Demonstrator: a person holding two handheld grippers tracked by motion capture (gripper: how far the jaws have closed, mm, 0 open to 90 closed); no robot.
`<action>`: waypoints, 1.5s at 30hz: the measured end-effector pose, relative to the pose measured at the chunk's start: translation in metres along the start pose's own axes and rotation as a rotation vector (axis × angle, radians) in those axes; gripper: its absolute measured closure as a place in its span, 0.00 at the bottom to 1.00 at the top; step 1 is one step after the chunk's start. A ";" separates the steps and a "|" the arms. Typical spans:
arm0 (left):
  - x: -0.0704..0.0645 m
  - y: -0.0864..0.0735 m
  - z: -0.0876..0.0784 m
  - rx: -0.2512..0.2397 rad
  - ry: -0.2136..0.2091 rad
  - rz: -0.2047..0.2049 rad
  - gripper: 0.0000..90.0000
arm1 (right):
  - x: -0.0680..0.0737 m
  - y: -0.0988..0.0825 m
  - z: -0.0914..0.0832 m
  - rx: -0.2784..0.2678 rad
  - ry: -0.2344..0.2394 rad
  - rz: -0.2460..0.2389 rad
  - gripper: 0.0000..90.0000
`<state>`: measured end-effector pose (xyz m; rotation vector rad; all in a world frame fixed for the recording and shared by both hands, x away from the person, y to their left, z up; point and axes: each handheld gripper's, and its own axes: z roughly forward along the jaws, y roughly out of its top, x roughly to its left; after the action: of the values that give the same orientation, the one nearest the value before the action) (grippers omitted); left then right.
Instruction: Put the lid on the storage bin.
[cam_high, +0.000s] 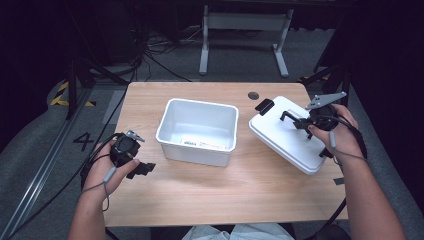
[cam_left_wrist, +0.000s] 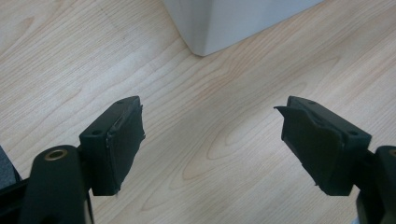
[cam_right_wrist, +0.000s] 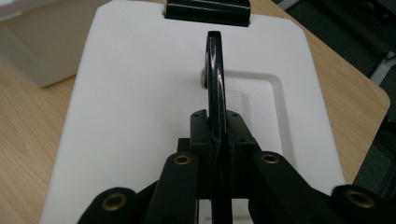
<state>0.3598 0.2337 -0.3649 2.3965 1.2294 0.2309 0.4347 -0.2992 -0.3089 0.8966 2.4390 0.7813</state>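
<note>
The white lid (cam_high: 287, 135) sits at the right side of the surface (cam_high: 200, 190), to the right of the open white bin (cam_high: 197, 131) and apart from it, one corner reaching toward the surface's right edge. In the high view it looks tilted, its near end raised, though whether it has fully left the wood cannot be told. A black handle (cam_right_wrist: 214, 79) stands up on edge from a recessed panel in the middle of the lid, and a black latch clip (cam_right_wrist: 207, 11) sits on the far rim. The handle is folded upright so that it offers a thin blade to grab, and the right tool (cam_high: 304, 122) takes it just so: its jaws are pressed together on the handle, pinching it from both flat sides. Gripping at the middle probably keeps the lid balanced when carried, so it will not swing to either end.

The bin stands in the centre of the surface with its mouth up and a label lying inside on its bottom, likely the place the lid belongs. The left tool (cam_high: 142, 169) rests low over the wood near the bin's left front corner, its jaws spread wide with nothing between them. Seemingly it waits there, close enough to steady the bin wall should the lid need pressing home.
</note>
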 end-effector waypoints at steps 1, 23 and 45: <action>0.000 0.000 0.000 0.000 -0.001 0.001 0.24 | 0.001 0.005 -0.003 -0.001 -0.001 -0.003 0.94; 0.004 -0.004 -0.006 -0.018 0.005 -0.005 0.24 | 0.016 0.079 -0.017 -0.039 0.038 -0.112 0.94; 0.006 -0.023 -0.019 -0.046 0.027 -0.038 0.24 | 0.067 0.158 0.020 -0.088 0.158 -0.301 0.94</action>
<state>0.3395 0.2560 -0.3586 2.3362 1.2667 0.2781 0.4700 -0.1461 -0.2371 0.4339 2.5696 0.8660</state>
